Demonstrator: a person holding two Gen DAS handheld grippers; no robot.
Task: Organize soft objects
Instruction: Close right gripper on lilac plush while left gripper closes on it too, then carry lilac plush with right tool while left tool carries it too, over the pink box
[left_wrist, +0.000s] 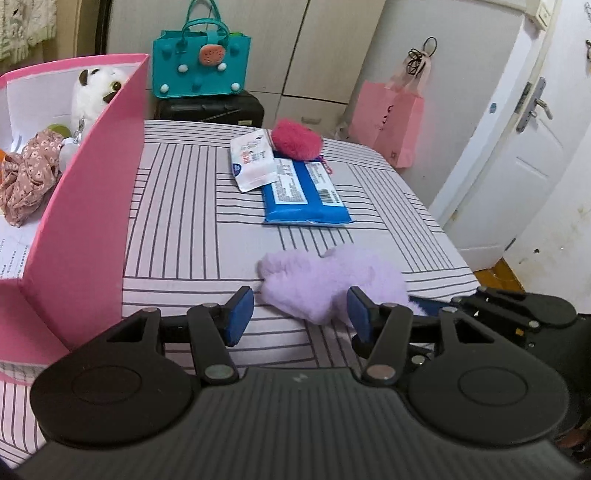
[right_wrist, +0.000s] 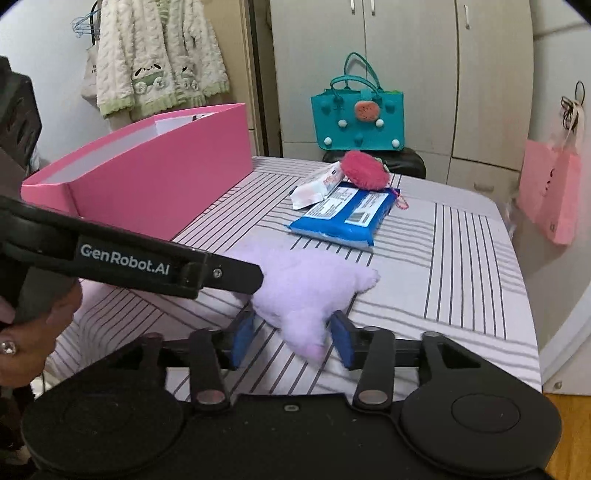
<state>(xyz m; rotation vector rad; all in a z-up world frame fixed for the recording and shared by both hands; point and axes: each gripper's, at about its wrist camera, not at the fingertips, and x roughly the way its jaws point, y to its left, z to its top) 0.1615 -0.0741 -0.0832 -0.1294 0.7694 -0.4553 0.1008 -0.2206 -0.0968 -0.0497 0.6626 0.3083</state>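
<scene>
Both grippers are converging on the lilac plush toy (right_wrist: 306, 291) lying on the striped bedsheet (right_wrist: 461, 251), near the pink storage box (right_wrist: 155, 177). The right gripper (right_wrist: 291, 341) is straddling the toy's near end, jaws open and apparently not pinching. The left gripper (left_wrist: 299, 314) is hovering open beside it. Next, probably: closing firmly, lifting, carrying it boxward.

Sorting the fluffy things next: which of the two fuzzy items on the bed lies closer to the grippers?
The lilac plush, right at the gripper tips; the red pouch sits farther back, on the wipe packs.
</scene>
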